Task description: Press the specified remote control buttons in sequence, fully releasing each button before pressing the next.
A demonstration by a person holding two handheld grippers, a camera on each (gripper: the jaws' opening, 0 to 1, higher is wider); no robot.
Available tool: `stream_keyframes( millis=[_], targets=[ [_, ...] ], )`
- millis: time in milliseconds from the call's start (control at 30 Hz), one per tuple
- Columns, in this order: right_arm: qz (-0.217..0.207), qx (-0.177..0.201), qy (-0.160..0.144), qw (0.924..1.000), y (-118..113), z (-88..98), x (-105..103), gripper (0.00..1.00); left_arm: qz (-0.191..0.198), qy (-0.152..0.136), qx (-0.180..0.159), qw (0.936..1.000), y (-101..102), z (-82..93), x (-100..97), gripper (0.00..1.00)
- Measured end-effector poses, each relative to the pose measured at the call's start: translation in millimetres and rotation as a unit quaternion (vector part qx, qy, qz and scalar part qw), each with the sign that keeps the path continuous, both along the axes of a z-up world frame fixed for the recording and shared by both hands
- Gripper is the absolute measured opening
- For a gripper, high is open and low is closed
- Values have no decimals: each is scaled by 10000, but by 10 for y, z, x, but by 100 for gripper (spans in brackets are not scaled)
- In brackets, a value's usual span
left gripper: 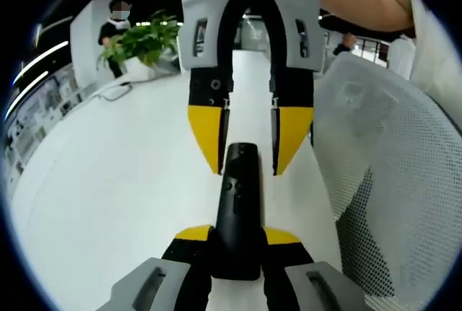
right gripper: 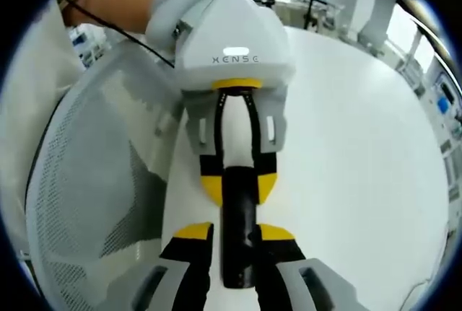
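Observation:
A black remote control [left gripper: 238,210] lies lengthwise between two facing grippers above a white table [left gripper: 108,181]. My left gripper [left gripper: 238,235] is shut on its near end, yellow fingertips pressed to both sides. My right gripper [left gripper: 247,170] comes in from the top of the left gripper view, its jaws standing either side of the remote's far end with small gaps. In the right gripper view the remote [right gripper: 240,210] runs up between my right gripper [right gripper: 236,233] and the left gripper [right gripper: 238,188], which clamps the far end. Small buttons show on the remote's top face.
A white mesh chair back [left gripper: 390,167] stands close beside the table, also seen as the chair back [right gripper: 94,181]. A potted plant [left gripper: 144,40] and a thin cable [left gripper: 115,91] sit at the table's far end. A person [left gripper: 112,26] stands behind. The table [right gripper: 361,145] stretches wide and white.

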State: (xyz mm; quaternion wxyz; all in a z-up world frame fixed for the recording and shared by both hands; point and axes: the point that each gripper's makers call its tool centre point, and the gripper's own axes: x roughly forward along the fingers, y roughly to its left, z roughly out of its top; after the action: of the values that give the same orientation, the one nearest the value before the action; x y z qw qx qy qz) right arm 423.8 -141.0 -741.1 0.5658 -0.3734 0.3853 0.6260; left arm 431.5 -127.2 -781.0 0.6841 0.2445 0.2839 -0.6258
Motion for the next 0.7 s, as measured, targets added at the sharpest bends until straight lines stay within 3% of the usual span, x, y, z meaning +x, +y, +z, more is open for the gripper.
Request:
stream_keyframes(
  millis=[700],
  targets=[
    [-202,-108,68,9997,-265,-92,29,28,-27,6,9,10000,3,12,-10,25]
  ],
)
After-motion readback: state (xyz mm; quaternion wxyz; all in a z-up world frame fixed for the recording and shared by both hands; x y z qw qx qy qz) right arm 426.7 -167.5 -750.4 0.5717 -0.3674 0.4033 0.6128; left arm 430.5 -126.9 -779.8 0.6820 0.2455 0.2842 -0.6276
